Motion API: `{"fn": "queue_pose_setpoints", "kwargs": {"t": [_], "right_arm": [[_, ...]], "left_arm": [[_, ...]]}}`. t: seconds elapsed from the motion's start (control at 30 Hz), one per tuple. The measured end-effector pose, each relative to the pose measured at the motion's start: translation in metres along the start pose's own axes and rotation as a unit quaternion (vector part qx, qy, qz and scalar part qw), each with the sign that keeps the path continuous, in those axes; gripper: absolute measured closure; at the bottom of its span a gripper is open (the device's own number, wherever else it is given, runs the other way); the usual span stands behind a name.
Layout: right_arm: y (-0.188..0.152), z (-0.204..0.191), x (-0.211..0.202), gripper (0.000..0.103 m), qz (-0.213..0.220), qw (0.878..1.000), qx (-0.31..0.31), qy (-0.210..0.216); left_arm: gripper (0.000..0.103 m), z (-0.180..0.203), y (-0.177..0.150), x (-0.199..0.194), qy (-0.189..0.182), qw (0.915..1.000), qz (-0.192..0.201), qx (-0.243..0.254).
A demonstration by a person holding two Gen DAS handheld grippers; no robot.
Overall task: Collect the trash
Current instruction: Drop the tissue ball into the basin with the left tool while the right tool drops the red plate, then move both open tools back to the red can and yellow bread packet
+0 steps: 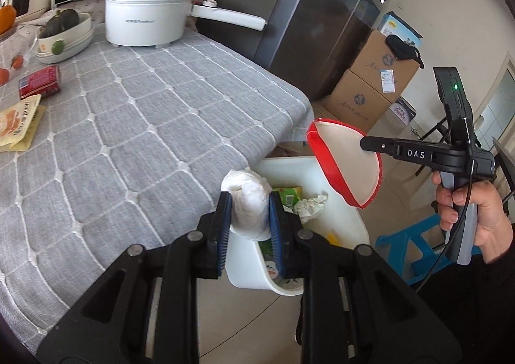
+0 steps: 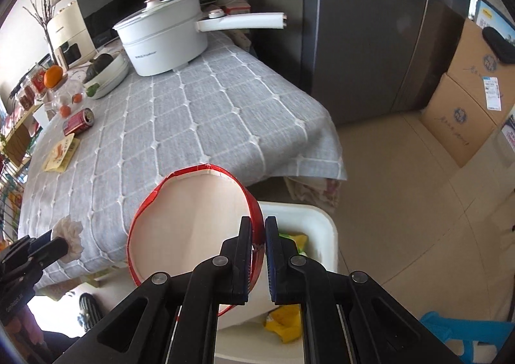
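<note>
We hold the left gripper (image 1: 250, 203) level at the table's near corner, its blue pads closed onto a wad of white tissue (image 1: 249, 203) that bulges above and below the jaws; the wad hangs just over the rim of the white bin (image 1: 360, 225), at the side nearest the table. Our right gripper (image 2: 258, 232) reaches in from the other side with its jaws nearly together, pinching the red wall of a paper bowl (image 2: 190, 219) and holding it tipped on its side above the bin's opening. In the left view our right hand (image 1: 473, 212) wraps the handle.

The table (image 1: 154, 125) wears a grey quilted cloth stitched in white diamonds. Toward its far edge stand a white electric pot (image 1: 148, 9) with a long handle and a white dish (image 1: 64, 38) holding a dark squash. Along the left edge lie a red can (image 1: 40, 82) on its side and a yellow snack packet (image 1: 19, 122). Behind are a dark fridge (image 2: 370, 35) and stacked cardboard boxes (image 2: 466, 100) on a pale tiled floor; a blue stool (image 2: 466, 335) stands near the bin.

The bowl is red outside and cream inside, its rim ragged in places. Inside the bin lie crumpled tissue (image 1: 310, 206), a green wrapper (image 1: 289, 195) and a yellow wrapper (image 2: 285, 322).
</note>
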State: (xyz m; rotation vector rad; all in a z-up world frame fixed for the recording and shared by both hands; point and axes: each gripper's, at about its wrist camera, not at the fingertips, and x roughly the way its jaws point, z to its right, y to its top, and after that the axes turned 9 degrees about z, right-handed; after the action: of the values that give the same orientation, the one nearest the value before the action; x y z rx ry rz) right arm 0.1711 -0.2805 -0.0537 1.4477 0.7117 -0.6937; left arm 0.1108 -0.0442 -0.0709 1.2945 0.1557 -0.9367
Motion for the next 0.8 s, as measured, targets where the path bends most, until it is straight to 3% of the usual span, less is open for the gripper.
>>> {"fn": "queue_pose_setpoints", "kwargs": {"t": [0.23, 0.5, 0.57, 0.63, 0.8], "right_arm": [[-0.019, 0.042, -0.002, 0.094, -0.015, 1.000, 0.014, -0.020], [-0.036, 0.073, -0.001, 0.094, -0.031, 0.999, 0.026, -0.035], [-0.039, 0.078, 0.000, 0.094, -0.035, 0.998, 0.029, -0.038], [-0.040, 0.081, 0.000, 0.094, -0.038, 0.998, 0.031, -0.039], [-0.040, 0.080, 0.003, 0.094, -0.042, 0.998, 0.029, -0.039]], "left_arm": [[0.078, 0.037, -0.017, 0.034, -0.034, 0.9984, -0.036, 0.029], [0.075, 0.052, -0.033, 0.062, -0.070, 0.9942, -0.077, 0.027], [0.063, 0.053, -0.034, 0.065, -0.069, 0.9937, -0.085, 0.025], [0.029, 0.051, -0.032, 0.064, -0.054, 0.9946, -0.085, 0.023], [0.018, 0.040, -0.024, 0.056, -0.010, 0.9966, -0.077, 0.026]]}}
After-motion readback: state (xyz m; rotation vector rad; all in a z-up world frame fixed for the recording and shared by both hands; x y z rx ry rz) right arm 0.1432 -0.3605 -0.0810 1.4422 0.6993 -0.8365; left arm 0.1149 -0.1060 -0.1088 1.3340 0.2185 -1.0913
